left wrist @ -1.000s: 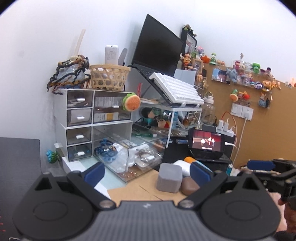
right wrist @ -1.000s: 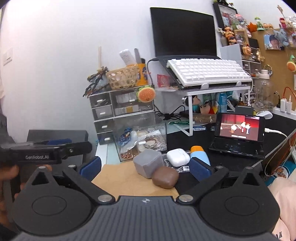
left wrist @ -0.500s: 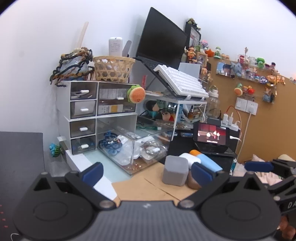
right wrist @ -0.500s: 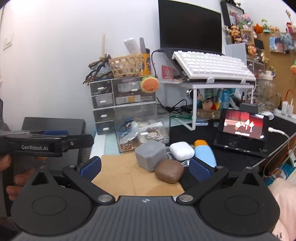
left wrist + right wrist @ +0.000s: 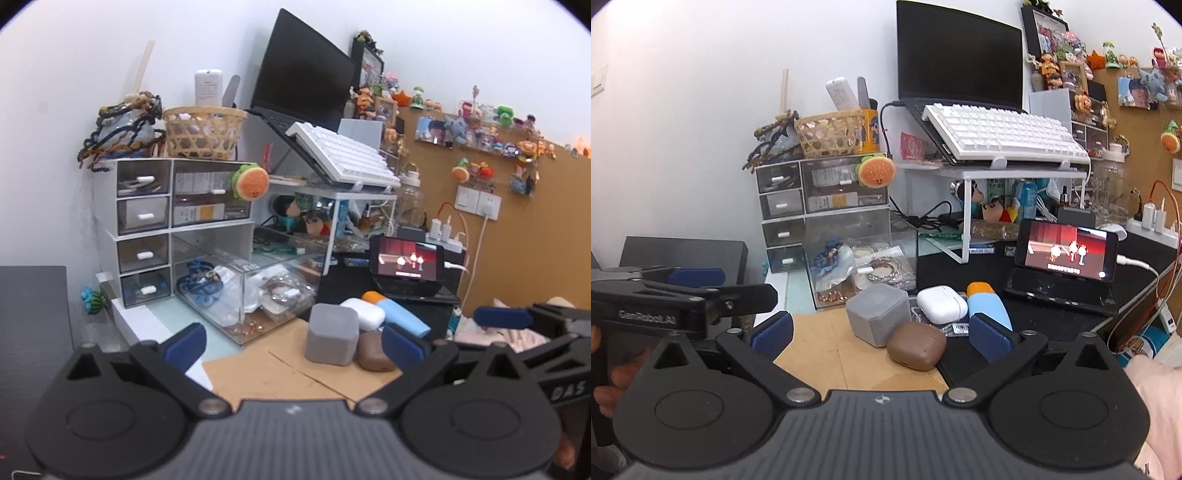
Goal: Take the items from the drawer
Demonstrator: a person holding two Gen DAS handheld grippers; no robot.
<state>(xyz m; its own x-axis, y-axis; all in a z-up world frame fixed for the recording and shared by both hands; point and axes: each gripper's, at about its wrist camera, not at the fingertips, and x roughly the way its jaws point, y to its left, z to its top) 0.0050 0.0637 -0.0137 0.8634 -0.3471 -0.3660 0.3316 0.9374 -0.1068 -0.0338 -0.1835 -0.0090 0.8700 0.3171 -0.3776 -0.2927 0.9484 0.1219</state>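
Blue-padded jaws agape, both grippers [image 5: 293, 341] [image 5: 881, 332] level.

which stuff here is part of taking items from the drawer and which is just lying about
Part of the job:
- pulled-out clear drawer with its contents
- grey box, brown case, white earbud case, blue tube on the desk in front of the drawer
- left hand-held gripper, right hand-held gripper, both open

Lying about:
- white keyboard
- phone
- wicker basket
- burger plush

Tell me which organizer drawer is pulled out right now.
The large clear drawer at the organizer's lower right; it juts forward over the desk, while the small white-handled drawers sit flush.
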